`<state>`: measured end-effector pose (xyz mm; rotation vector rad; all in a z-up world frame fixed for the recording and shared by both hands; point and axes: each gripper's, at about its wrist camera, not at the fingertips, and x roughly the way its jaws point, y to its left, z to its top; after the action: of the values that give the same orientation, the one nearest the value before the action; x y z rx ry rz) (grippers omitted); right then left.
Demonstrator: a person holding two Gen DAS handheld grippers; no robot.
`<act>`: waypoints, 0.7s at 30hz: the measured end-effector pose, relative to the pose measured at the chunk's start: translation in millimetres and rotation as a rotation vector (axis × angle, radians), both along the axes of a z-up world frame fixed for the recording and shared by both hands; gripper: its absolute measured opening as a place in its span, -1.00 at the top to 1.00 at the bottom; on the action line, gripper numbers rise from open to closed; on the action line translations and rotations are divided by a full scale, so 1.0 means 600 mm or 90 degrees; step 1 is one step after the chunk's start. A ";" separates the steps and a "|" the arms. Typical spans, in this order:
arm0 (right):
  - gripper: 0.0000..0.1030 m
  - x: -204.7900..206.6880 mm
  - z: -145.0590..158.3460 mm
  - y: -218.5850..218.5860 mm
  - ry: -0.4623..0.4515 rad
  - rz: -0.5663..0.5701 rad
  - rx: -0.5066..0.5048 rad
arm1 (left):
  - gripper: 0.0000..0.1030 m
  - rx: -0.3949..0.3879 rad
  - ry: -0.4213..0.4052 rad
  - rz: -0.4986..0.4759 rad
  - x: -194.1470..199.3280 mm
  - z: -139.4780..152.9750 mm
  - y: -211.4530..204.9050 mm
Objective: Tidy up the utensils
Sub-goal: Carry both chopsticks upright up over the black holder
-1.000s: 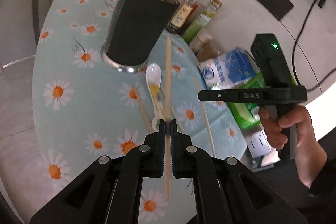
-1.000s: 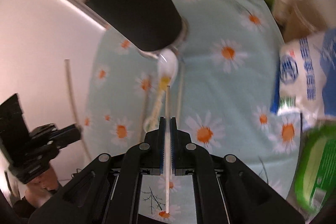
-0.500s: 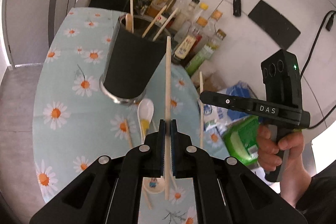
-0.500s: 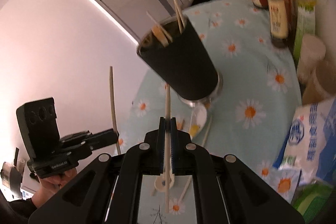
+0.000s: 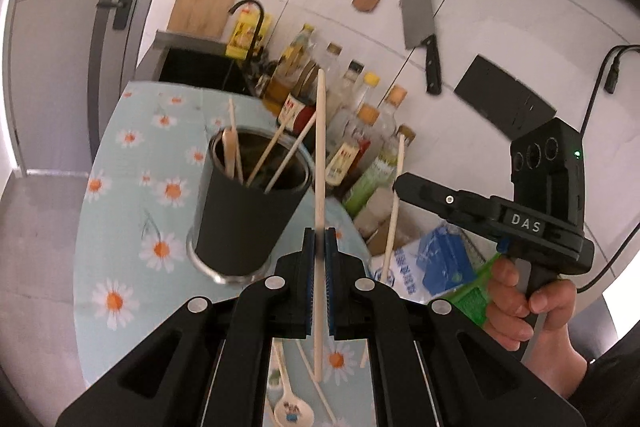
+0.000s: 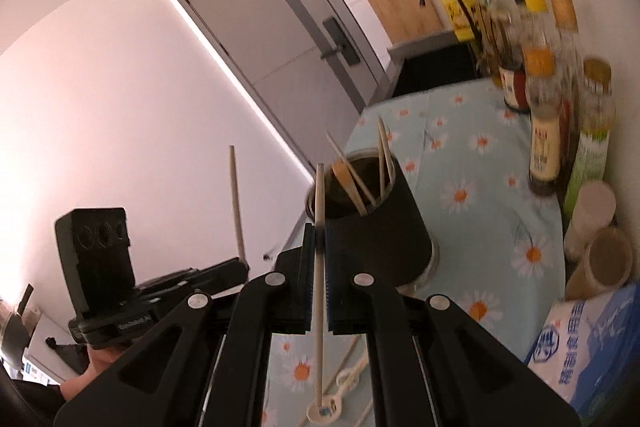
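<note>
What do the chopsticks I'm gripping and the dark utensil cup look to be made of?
Chopstick in the left gripper: pale, matte, uniformly tan chopstick, likely bamboo or light wood; grain is not visible. The right gripper's chopstick looks the same. Utensil cup: matte black outer wall with no glare, perhaps a coating or sleeve, over a shiny silvery rim and base ring, so probably steel inside.

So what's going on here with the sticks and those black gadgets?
A person is tidying utensils. Each hand-held gripper is shut on one chopstick: the left hand-held gripper holds its chopstick, the right hand-held gripper holds another chopstick. Both are up near the black cup, which already has several sticks in it. A spoon and more chopsticks lie on the tablecloth.
</note>
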<state>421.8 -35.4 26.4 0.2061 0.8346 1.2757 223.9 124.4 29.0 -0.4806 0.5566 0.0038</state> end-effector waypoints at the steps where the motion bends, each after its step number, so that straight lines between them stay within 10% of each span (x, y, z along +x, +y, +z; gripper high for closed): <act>1: 0.89 0.003 0.009 0.000 -0.013 -0.013 0.013 | 0.93 0.000 -0.011 -0.008 0.005 0.006 0.004; 21: 0.89 0.043 0.121 0.044 -0.134 -0.117 0.166 | 0.93 0.106 -0.238 0.064 0.049 0.098 0.051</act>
<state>447.7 -9.2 99.2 0.3426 0.4579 1.2068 253.1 155.2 88.0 -0.3355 0.1635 0.0540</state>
